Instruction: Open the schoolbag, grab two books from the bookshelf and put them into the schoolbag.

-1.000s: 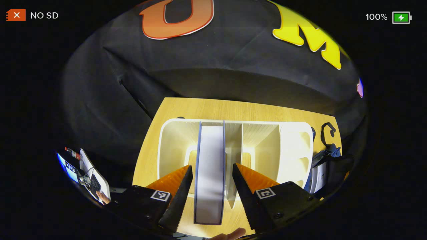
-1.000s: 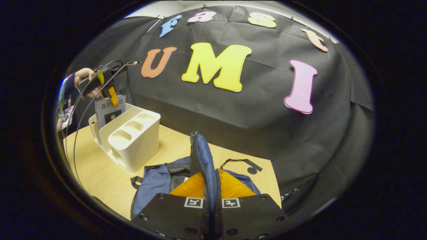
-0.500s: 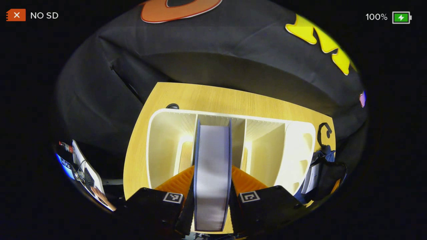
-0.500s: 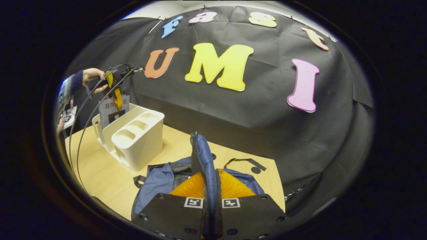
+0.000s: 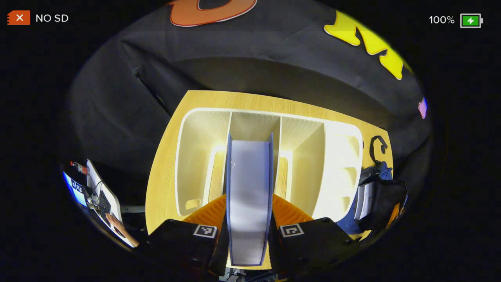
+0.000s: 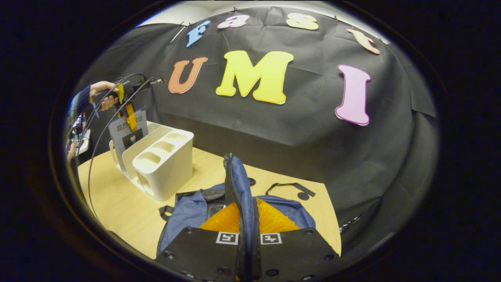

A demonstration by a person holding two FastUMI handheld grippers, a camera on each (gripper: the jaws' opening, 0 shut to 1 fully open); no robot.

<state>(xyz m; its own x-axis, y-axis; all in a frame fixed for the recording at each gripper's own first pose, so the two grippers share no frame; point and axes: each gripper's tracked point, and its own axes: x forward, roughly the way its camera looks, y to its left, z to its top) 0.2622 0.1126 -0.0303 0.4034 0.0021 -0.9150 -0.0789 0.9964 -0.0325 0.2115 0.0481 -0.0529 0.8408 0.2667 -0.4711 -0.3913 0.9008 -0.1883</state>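
1. Camera overlay, left gripper view: "NO SD" (image 5: 51, 18) beside a cross icon at upper left, and "100%" (image 5: 441, 19) beside a charging-battery icon at upper right.
2. Book (image 6: 129, 136) cover, right gripper view: a printed line of Chinese characters. The first two read "路西"; the rest was hidden behind the left gripper (image 6: 131, 117) clamped on the book. A dark panel below it was too small to read.
3. Left gripper: one square black-and-white coded marker (image 5: 205, 231) on each finger body, pattern only.
4. Right gripper (image 6: 245, 203): the same marker pair (image 6: 227, 237).
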